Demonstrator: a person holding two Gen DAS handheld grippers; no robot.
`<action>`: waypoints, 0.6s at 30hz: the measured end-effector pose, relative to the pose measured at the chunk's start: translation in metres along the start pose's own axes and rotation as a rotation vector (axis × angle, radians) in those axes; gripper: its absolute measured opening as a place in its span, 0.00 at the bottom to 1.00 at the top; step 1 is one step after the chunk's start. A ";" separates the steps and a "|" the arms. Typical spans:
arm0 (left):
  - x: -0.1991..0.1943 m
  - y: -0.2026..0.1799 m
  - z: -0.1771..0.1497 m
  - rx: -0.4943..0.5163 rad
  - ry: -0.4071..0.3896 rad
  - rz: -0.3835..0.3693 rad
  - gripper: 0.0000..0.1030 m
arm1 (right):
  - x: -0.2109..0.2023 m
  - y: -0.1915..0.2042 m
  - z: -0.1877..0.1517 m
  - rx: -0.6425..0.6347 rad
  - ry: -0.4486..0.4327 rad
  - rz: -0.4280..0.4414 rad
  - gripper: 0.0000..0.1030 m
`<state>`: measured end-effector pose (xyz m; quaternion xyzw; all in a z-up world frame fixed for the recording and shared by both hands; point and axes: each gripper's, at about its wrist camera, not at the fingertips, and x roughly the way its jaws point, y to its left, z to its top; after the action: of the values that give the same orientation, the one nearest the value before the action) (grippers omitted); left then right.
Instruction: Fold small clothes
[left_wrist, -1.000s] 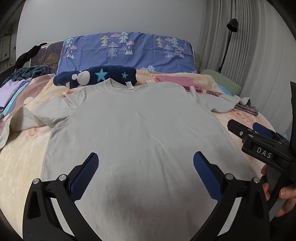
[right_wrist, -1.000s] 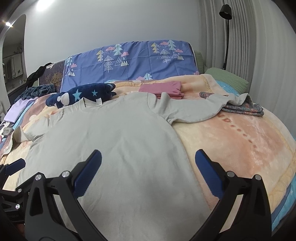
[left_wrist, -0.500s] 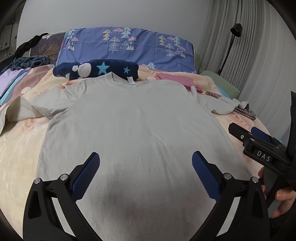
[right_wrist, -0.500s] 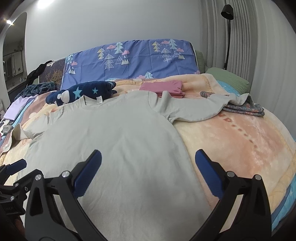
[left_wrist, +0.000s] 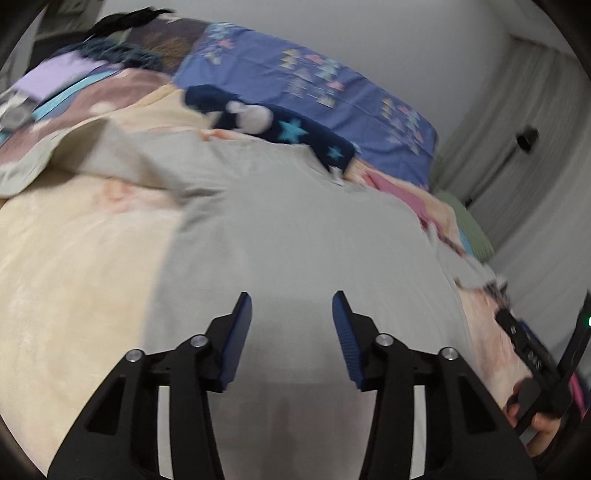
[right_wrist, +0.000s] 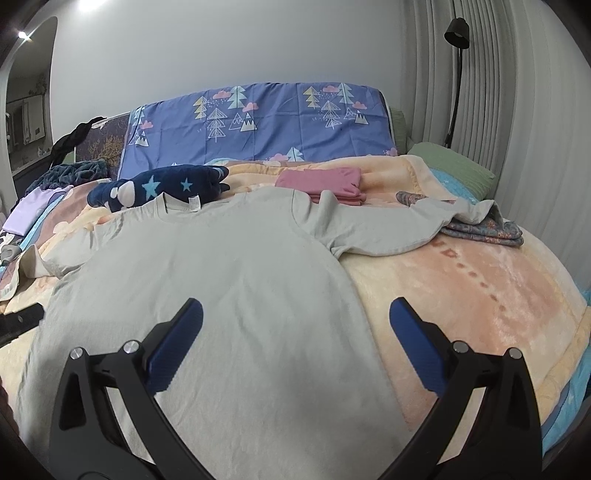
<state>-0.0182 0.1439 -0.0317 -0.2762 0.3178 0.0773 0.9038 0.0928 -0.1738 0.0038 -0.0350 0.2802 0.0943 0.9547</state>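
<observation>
A pale grey T-shirt lies flat on the bed, collar away from me and both sleeves spread out. In the left wrist view it is blurred and tilted. My left gripper hovers over the shirt's lower body with its jaws partly closed and nothing between them. My right gripper is wide open and empty over the shirt's lower right side, its right finger above the blanket. The right gripper also shows at the right edge of the left wrist view, held in a hand.
A peach blanket covers the bed. A navy star plush, a folded pink garment and a folded patterned cloth lie near the shirt's top. A blue pillow stands behind. Curtains and a lamp are at the right.
My left gripper has swung left and tilted, and its jaws have narrowed from wide open to partly closed. The right gripper has barely moved and stays wide open.
</observation>
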 end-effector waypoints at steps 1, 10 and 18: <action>-0.004 0.015 0.004 -0.028 -0.007 0.033 0.38 | 0.000 0.001 0.000 -0.004 0.001 -0.003 0.98; -0.031 0.179 0.029 -0.496 -0.125 0.138 0.37 | 0.014 0.000 0.000 -0.026 0.043 -0.049 0.98; -0.031 0.303 0.065 -0.813 -0.214 0.153 0.40 | 0.025 0.011 -0.002 -0.067 0.073 -0.082 0.98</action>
<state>-0.1037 0.4342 -0.1069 -0.5760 0.1853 0.2912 0.7410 0.1103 -0.1596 -0.0122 -0.0818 0.3100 0.0632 0.9451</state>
